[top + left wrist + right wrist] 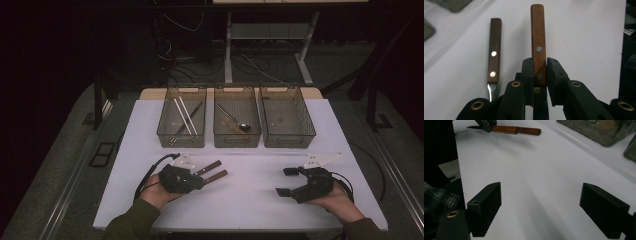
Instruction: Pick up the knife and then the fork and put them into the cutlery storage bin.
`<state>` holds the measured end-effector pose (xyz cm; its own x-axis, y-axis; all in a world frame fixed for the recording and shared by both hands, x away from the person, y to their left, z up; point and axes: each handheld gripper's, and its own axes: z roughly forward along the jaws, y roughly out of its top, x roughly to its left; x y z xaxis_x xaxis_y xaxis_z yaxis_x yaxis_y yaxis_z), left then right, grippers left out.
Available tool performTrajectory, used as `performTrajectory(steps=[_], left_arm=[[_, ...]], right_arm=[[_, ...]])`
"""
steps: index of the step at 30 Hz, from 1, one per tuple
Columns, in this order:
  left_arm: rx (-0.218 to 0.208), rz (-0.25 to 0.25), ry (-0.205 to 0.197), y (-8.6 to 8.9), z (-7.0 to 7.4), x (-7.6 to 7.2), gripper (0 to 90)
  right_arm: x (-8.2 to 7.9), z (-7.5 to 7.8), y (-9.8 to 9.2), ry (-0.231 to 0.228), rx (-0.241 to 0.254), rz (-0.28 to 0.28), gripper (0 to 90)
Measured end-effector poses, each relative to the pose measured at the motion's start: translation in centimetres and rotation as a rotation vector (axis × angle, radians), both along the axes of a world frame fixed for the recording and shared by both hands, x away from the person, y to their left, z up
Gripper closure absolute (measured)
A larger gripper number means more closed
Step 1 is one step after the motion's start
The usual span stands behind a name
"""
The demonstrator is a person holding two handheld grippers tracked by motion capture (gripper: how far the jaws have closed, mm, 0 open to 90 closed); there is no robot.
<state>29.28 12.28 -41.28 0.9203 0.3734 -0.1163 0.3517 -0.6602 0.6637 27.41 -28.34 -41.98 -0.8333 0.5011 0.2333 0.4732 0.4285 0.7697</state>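
The left gripper (pixel 540 75) pinches one wooden-handled knife (pixel 538 45) by its handle, near the table's (pixel 250 200) left front; a second knife (pixel 494 52) lies just beside it. The right gripper (pixel 287 181) waits with jaws wide, empty, at the near right. Judging by the three bins (pixel 237 140) beyond, both knives remain to be sorted; the rightmost bin looks empty.

Wide-apart jaws over white table (pixel 544 182), wooden handles (pixel 516 130) beyond

No writing, label, brand, number or sign can be read anywhere in these views.
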Motion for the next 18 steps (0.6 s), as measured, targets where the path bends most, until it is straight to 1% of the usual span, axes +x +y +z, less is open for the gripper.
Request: performTrajectory(steps=[1,2,5,7,8,10,11,14,17,18], left_arm=[[-0.004,-0.002,0.010,-0.3,0.1,-0.1,76.6],[-0.003,-0.019,0.002,-0.6,0.3,0.0,76.6],[-0.012,-0.044,0.005,-1.4,0.8,0.1,76.6],[-0.017,-0.071,-0.004,-2.0,1.1,0.1,76.6],[-0.018,-0.089,-0.009,-2.3,1.3,0.2,76.6],[-0.026,-0.107,-0.020,-3.1,1.5,0.3,76.6],[-0.025,-0.128,-0.028,-3.4,1.7,0.5,76.5],[-0.030,-0.168,-0.023,-4.7,2.0,0.6,76.5],[-0.014,-0.218,-0.026,-6.1,2.2,0.7,76.5],[0.000,-0.240,-0.032,-6.5,2.3,0.8,76.5]], right_arm=[[0.1,0.2,0.2,-0.008,-0.008,0.013,17.7],[0.2,0.5,0.4,-0.014,-0.012,0.023,17.7],[0.6,1.2,0.9,-0.034,-0.018,0.064,17.7],[0.7,1.6,1.4,-0.037,-0.017,0.092,17.7],[0.8,1.8,1.7,-0.043,-0.019,0.105,17.7],[1.0,1.9,2.4,-0.052,-0.036,0.133,17.7],[1.1,2.0,2.7,-0.054,-0.043,0.151,17.7],[1.3,2.1,3.8,-0.057,-0.065,0.194,17.7],[1.6,2.4,5.0,-0.057,-0.087,0.234,17.6],[1.6,2.5,5.3,-0.058,-0.091,0.246,17.6]])
